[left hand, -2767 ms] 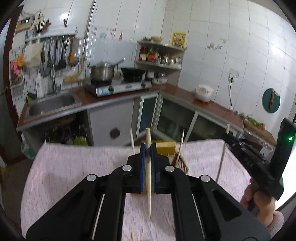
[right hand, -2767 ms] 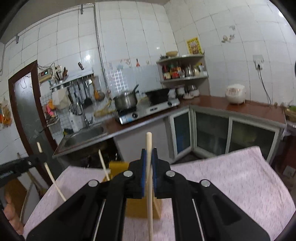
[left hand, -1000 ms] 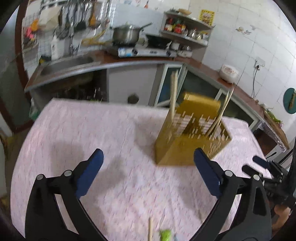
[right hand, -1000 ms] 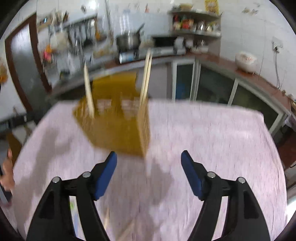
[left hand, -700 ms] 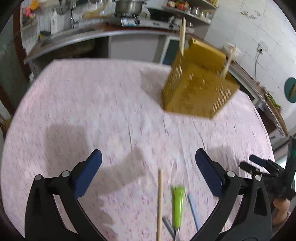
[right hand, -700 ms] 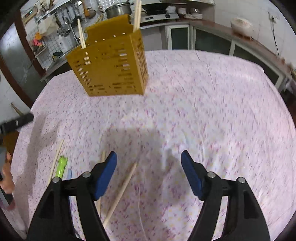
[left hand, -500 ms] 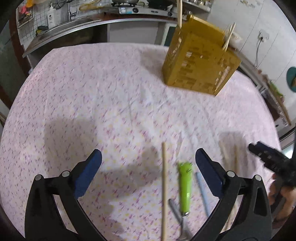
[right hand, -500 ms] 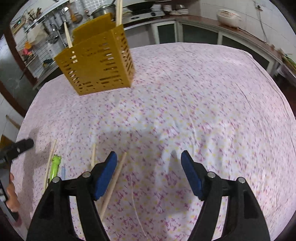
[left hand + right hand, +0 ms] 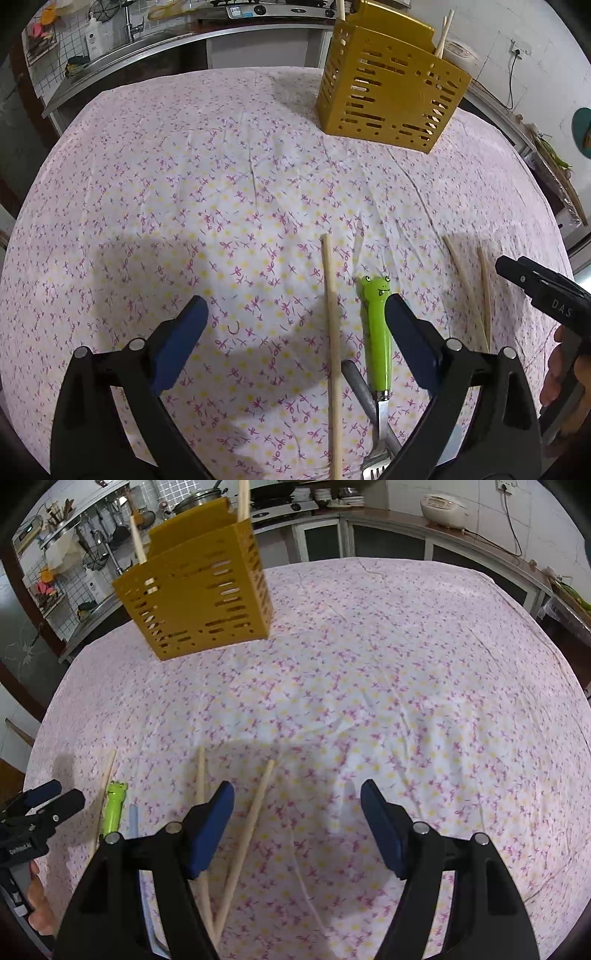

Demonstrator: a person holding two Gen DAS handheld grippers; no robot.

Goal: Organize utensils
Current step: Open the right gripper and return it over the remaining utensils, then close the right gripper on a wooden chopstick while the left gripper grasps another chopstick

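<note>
The left gripper [image 9: 295,325] and the right gripper [image 9: 297,814] both hover low with their blue-padded jaws spread wide, gripping nothing.

One yellow slotted holder [image 9: 388,85] stands on the cloth, and two chopsticks [image 9: 441,33] stick up out of it. On the cloth lie three loose chopsticks: one [image 9: 332,350] next to the single green frog-handled fork [image 9: 376,332], and a pair [image 9: 476,295] further right. There is also one grey handle [image 9: 356,384]; I cannot tell what utensil it is.
</note>
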